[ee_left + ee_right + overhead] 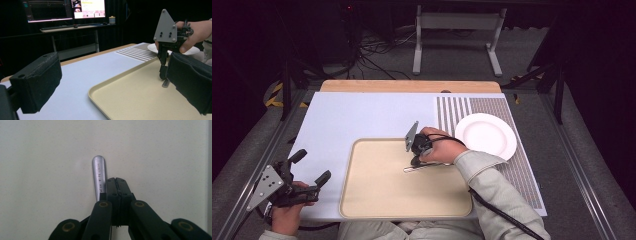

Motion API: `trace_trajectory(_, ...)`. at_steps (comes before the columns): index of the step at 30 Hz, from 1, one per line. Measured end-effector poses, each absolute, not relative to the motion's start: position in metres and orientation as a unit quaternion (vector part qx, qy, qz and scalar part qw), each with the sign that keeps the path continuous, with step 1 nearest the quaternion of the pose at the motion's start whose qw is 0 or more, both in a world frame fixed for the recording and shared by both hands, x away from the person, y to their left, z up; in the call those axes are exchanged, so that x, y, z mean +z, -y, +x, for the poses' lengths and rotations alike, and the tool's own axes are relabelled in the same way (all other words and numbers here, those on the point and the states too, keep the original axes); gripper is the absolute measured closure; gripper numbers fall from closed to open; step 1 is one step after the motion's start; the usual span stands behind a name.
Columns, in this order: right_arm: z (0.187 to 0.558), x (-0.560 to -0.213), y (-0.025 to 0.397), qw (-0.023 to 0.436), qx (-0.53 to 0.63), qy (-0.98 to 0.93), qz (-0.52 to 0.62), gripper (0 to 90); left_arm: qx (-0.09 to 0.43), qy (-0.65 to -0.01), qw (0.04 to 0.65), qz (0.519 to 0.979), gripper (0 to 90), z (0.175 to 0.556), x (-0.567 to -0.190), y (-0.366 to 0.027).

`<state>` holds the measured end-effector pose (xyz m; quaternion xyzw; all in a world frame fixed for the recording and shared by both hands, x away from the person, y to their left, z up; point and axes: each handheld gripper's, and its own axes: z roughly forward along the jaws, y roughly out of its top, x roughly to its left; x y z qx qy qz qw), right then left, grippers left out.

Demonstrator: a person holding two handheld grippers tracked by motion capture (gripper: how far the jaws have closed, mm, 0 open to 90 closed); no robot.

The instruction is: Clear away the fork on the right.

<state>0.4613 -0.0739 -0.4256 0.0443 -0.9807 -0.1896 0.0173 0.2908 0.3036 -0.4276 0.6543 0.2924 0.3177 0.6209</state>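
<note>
Beige tray, half-hidden metal handle beneath right gripper

The metal handle lying on the tray by the right gripper's jaws carries a line of stamped lettering too small to read, and the writing on the lit screen is blurred beyond reading.

plate right of tray, on table.
</note>
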Motion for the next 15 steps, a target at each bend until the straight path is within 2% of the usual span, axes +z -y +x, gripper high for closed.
trace_trajectory(15,0.441,-0.423,0.089,0.054,-0.153,0.984,0.068,90.0,0.319,-0.292,0.62,0.655,1.0,0.29,-0.427,-0.303)
